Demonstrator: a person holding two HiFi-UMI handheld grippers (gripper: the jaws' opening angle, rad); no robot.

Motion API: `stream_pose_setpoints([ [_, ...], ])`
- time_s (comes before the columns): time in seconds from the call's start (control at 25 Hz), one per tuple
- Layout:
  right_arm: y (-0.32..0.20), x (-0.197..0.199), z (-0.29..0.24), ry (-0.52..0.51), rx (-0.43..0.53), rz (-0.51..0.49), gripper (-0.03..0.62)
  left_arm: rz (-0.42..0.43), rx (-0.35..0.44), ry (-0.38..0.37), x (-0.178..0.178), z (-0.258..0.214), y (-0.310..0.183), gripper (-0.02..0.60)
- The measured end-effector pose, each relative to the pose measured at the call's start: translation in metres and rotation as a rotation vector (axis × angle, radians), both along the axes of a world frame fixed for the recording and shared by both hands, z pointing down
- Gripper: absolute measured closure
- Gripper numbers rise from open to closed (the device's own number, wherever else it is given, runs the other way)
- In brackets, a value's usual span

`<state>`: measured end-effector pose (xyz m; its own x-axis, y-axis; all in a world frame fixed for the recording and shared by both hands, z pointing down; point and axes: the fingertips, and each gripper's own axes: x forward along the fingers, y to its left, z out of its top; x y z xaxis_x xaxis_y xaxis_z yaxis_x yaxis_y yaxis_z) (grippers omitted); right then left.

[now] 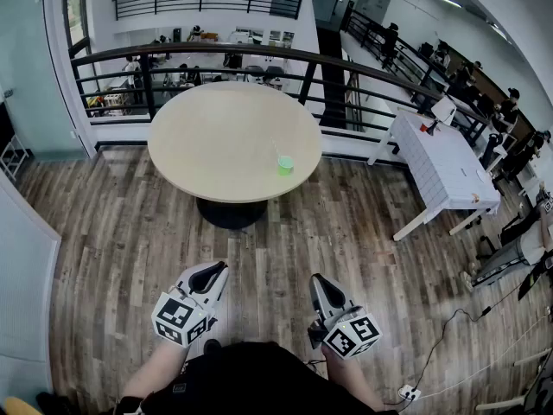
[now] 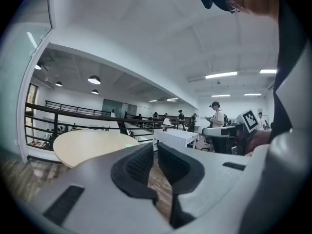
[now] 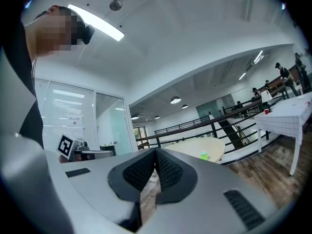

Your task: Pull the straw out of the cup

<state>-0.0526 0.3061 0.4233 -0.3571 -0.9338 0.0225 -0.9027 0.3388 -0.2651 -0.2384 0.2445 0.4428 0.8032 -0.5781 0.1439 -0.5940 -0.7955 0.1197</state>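
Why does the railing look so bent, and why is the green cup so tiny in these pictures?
Head view: the wide-angle lens bows the black metal railing and shrinks the green plastic cup on the round beige table. Right gripper view: the long ceiling light glares white, and the corners go dark. Left gripper view: the left gripper, close to the lens, looks soft.

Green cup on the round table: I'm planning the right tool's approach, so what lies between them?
In the head view, only wooden floor and bare tabletop lie between the right tool and the green cup; nothing stands there.
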Motion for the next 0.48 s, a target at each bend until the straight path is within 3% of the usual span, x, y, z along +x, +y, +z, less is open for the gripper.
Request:
stream_pose_setpoints([
  [0.48,0.002,0.013,0.006,-0.014,0.003,-0.021,0.572,-0.007,0.0,-0.025,0.016,0.003,0.004,0.548],
])
